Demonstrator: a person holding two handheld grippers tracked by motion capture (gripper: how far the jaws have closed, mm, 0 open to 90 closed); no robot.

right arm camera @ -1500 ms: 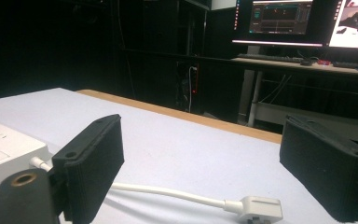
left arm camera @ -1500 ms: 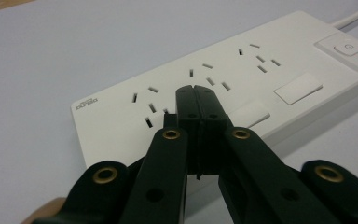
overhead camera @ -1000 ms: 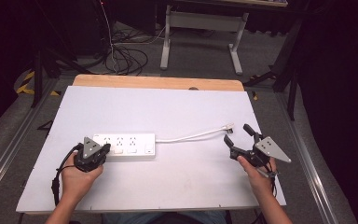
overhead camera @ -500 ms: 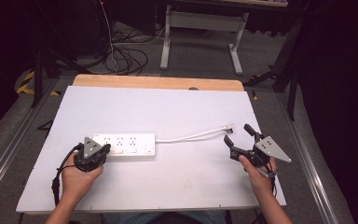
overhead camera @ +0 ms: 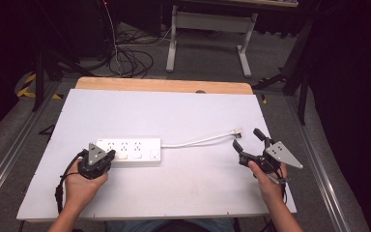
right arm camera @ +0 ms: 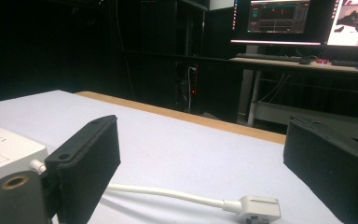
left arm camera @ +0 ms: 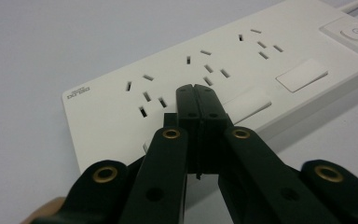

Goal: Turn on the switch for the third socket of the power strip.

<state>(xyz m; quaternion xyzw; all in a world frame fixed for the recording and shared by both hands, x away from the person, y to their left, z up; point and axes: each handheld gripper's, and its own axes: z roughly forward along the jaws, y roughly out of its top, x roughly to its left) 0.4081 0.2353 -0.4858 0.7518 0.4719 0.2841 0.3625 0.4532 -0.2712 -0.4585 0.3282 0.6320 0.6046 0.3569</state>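
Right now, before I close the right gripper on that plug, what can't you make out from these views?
- Plug prongs: right gripper view, cut off by the bottom edge; too small in the high view.
- Left gripper contact: left gripper view, its closed jaws cover the power strip beneath the tips, so touching or hovering is unclear.
- Strip switches: high view, too small to read their positions.
- Right gripper height above the table: unclear.

White board (overhead camera: 174,111) covered the table; a bare wooden strip (overhead camera: 164,85) ran along its far edge. Beyond it, on the grey floor (overhead camera: 207,60): a loose tangle of black cables (overhead camera: 130,60) and a white desk frame (overhead camera: 207,21) on two legs. Yellow-and-black tape (overhead camera: 26,87) lay on the floor off the far left corner. Two lit monitors (right arm camera: 279,18) stood on the far desk, a dark keyboard (right arm camera: 268,57) below them.
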